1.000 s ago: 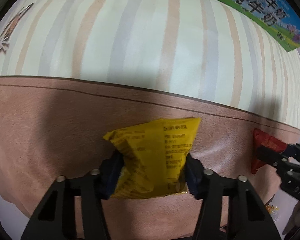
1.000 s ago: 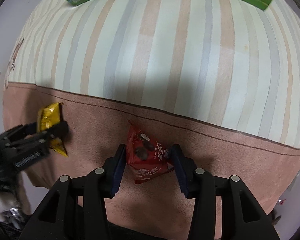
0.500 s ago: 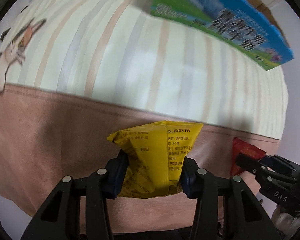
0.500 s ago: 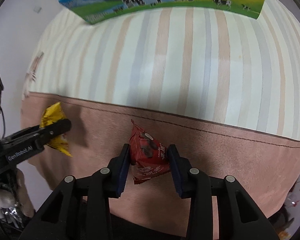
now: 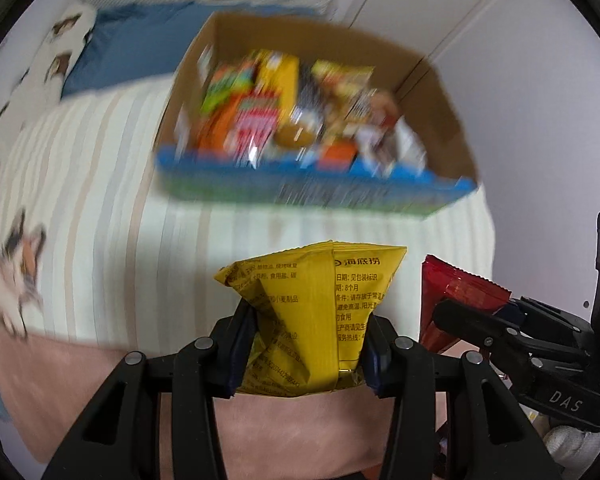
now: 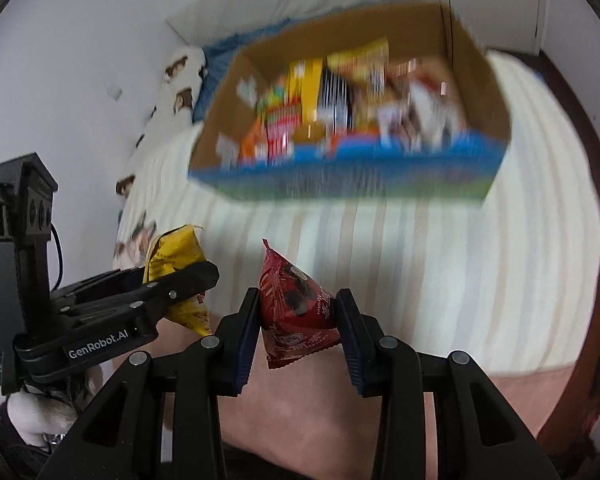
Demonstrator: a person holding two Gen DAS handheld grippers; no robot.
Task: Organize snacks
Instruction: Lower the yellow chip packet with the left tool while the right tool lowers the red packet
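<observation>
Left gripper [image 5: 304,354] clamped on yellow snack packet [image 5: 312,316]; right gripper [image 6: 298,334] pinching red triangular packet [image 6: 294,308]. Both above striped bed cover [image 5: 112,184], snack-filled cardboard box [image 5: 440,92] at twelve o'clock.

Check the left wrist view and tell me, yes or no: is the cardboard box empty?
No. The cardboard box on the striped bedspread is packed with colourful snack packets, blurred but plainly filling it.

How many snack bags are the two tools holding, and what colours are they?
Yellow bag, in the left tool: 1
Red bag, in the right tool: 1
Total held: 2
The snacks in the box are too blurred to count.
</observation>
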